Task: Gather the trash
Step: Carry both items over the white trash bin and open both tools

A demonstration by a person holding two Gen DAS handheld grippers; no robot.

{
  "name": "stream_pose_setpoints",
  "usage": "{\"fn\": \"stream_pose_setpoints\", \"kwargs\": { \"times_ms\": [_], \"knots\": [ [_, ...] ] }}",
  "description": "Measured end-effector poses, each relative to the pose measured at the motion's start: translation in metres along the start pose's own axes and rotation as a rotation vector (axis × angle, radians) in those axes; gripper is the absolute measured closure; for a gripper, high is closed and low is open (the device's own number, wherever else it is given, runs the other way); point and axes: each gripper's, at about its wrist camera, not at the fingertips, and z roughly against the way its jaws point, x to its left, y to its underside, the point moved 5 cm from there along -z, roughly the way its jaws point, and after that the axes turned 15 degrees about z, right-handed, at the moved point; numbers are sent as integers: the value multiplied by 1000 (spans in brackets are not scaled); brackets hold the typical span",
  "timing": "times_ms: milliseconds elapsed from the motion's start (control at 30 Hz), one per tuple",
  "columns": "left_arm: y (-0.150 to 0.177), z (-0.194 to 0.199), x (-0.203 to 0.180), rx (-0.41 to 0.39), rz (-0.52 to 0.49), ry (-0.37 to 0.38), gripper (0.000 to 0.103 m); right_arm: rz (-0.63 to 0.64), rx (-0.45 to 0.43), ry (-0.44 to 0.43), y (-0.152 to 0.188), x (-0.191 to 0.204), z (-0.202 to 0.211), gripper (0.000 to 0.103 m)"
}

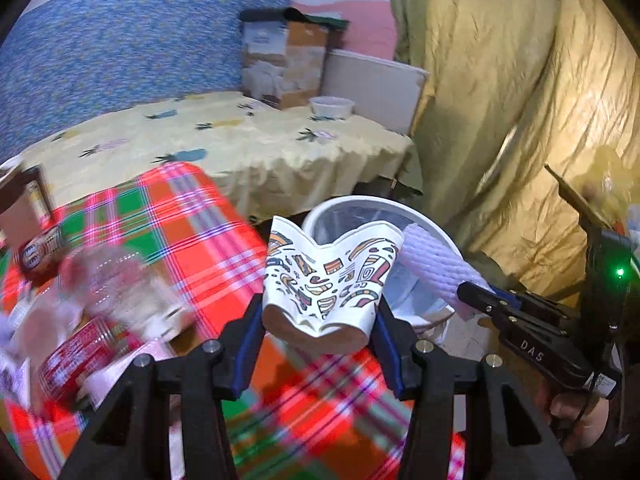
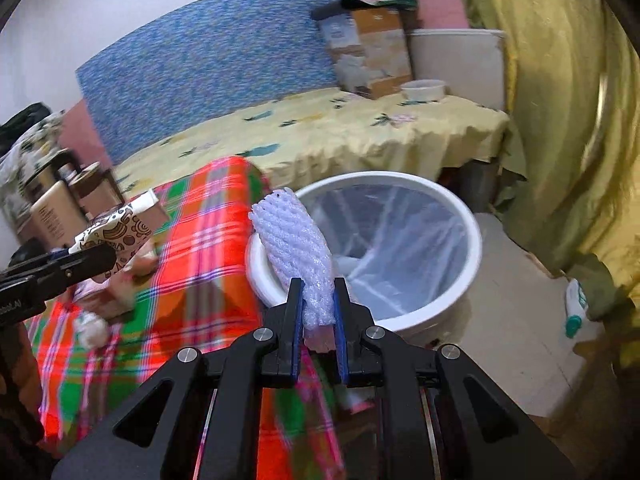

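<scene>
left gripper (image 1: 320,320) squeezing crushed paper cup (image 1: 326,276), right gripper (image 2: 316,320) pinching foam fruit net (image 2: 294,240); i'm at the carry step, next: hold both over lined bin (image 2: 460,208) and let go

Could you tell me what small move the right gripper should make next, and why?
Probably ease the right gripper forward over the white bin and open. It is shut on the foam net, whose tip only reaches the near rim, so releasing now might miss.
</scene>
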Motion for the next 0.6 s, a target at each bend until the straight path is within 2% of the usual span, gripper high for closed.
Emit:
{"fn": "stream_pose_setpoints", "kwargs": {
  "times_ms": [233, 433, 500, 567, 600],
  "knots": [
    [-7, -57, -30, 92, -25, 42, 50, -33, 39, 26, 6, -21, -17, 87],
    [-9, -91, -49, 140, -42, 64, 48, -65, 54, 29, 8, -41, -28, 85],
    [-10, -97, -51, 132, -41, 68, 42, -67, 58, 32, 8, -43, -30, 85],
    [-10, -98, -52, 125, -29, 82, 32, -68, 60, 42, 8, -46, -33, 83],
    [-10, -98, -52, 124, -22, 89, 31, -72, 59, 43, 8, -47, -33, 82]
  ]
}}
